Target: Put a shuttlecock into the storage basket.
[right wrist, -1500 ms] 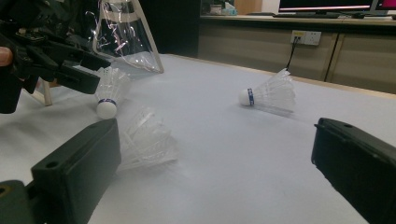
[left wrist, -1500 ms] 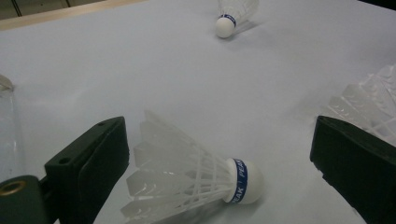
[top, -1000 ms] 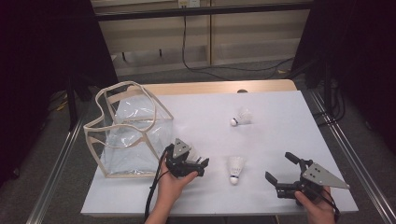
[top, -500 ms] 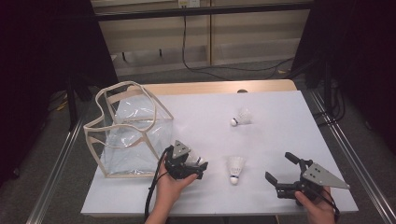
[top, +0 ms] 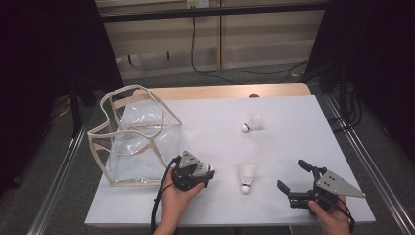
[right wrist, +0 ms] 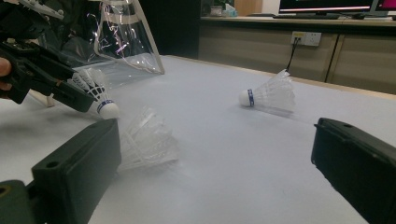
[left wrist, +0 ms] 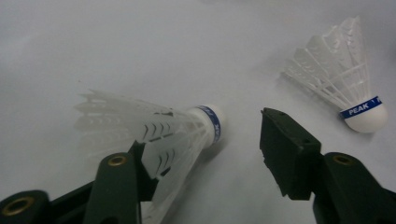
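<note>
Tabletop (top: pixel 293 127): white sheet on a wooden top, dark curtains either side, pale cabinets and cables at the upper middle of the high view.
Left claw (top: pixel 208 172): lower middle-left of the high view, in the person's left hand (top: pixel 178 196); its jaws have just been closing, with a shuttlecock between them.
Held shuttlecock (left wrist: pixel 163 128): in the left gripper view its feathers lie against the left jaw, cork tip pointing toward the right jaw, which stands apart from it; the pads do not yet press on both sides.
Second shuttlecock (top: pixel 247 176): just right of the left claw, lying on the tabletop, cork end toward the bottom of the frame.
Right claw (top: pixel 292 177): lower right of the high view, jaws released and spread wide, nothing between them.
Third shuttlecock (top: pixel 253 122): centre-right, well apart from both claws.
Clear bag (top: pixel 137 139): transparent, cream-edged, standing open at the left, just beside the left claw.
</note>
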Available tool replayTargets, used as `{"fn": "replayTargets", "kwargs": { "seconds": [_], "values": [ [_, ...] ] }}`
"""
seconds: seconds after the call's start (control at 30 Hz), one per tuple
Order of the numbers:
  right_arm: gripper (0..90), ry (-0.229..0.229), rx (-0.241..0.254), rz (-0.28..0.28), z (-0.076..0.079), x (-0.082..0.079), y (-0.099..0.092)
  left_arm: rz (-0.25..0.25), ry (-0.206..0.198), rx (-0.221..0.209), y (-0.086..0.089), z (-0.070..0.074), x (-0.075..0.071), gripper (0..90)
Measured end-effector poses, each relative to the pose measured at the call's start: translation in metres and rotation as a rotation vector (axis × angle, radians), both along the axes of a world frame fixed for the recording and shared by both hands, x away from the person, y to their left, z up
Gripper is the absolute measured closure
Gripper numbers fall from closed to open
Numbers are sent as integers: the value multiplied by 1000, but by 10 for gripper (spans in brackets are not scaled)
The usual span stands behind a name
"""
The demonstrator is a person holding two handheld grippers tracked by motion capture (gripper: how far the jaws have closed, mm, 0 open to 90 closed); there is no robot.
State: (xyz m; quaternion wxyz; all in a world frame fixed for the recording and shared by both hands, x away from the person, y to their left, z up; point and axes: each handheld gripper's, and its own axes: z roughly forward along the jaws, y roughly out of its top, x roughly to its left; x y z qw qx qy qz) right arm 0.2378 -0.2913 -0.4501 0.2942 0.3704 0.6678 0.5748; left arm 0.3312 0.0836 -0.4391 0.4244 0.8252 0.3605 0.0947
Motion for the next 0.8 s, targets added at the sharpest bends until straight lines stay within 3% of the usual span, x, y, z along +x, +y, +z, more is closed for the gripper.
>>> {"fn": "replayTargets", "kwargs": {
  "seconds": [0.17, 0.4, 0.63, 0.7, 0.8],
  "values": [
    [14, -11, -5, 6, 1, -1, 1, -10, 4, -21, 0, 1, 0, 534],
    [14, -6, -3, -4, 2, -2, -1, -30, -8, 4, -1, 3, -2, 581],
    [14, -8, 1, -8, 1, -1, -2, 0, 36, 17, 0, 3, -2, 633],
    [14, -6, -1, -7, 1, -1, -2, 15, 27, 24, 1, 5, -2, 645],
    [14, -6, 0, -6, 1, -1, -1, 29, 62, 9, 5, 7, -1, 701]
  ]
}}
